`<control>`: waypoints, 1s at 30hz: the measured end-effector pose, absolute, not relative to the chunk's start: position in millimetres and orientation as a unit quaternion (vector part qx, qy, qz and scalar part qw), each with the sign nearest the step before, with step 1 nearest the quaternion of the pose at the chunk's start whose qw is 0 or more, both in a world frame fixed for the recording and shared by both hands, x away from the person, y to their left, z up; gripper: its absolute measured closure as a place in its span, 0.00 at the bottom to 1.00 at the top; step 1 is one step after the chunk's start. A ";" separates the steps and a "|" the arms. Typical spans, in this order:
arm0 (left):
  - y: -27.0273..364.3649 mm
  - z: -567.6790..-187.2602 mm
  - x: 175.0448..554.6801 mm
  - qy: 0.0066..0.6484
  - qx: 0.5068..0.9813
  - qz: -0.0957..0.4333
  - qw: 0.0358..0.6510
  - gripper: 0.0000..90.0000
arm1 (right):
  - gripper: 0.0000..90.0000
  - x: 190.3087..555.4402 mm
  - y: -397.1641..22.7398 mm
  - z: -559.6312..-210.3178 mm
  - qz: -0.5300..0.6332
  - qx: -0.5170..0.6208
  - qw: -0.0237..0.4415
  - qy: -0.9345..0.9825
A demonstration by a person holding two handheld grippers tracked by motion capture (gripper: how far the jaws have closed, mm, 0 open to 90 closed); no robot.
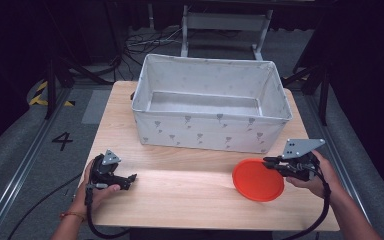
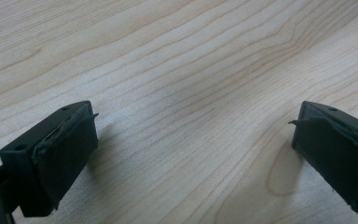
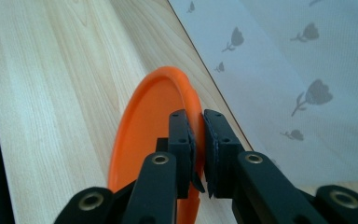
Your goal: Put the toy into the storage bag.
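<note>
An orange round plate [image 1: 257,179] lies at the right front of the wooden table [image 1: 180,195]. My right gripper [image 1: 270,162] is shut on its right rim; in the right gripper view the plate [image 3: 154,116] stands on edge between the two black jaws [image 3: 196,135], which pinch the rim. My left gripper [image 1: 130,179] rests low over the table's left front, held by a hand. In the left gripper view its jaws [image 2: 191,140] stand wide apart over bare wood with nothing between them.
A large white fabric bin [image 1: 210,102] with a grey flower print stands at the back middle of the table, its inside bare. Its near wall [image 3: 284,70] is close beside the right gripper. Cables and a metal frame lie on the floor behind.
</note>
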State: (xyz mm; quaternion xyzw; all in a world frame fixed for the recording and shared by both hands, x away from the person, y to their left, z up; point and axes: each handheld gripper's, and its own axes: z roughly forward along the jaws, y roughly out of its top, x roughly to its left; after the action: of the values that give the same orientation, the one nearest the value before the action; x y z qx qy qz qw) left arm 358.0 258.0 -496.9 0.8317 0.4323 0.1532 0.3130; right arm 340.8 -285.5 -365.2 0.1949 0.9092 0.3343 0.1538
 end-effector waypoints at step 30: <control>258.0 -496.9 358.0 0.432 0.832 0.153 0.313 0.00 | 0.92 323.7 -311.8 -265.3 0.343 0.178 0.201 0.900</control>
State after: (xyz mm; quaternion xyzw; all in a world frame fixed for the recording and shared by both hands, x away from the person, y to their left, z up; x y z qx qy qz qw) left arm 358.0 258.0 -496.9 0.8317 0.4322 0.1530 0.3132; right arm 323.7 -311.8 -265.3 0.1777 0.9001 0.3430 0.2014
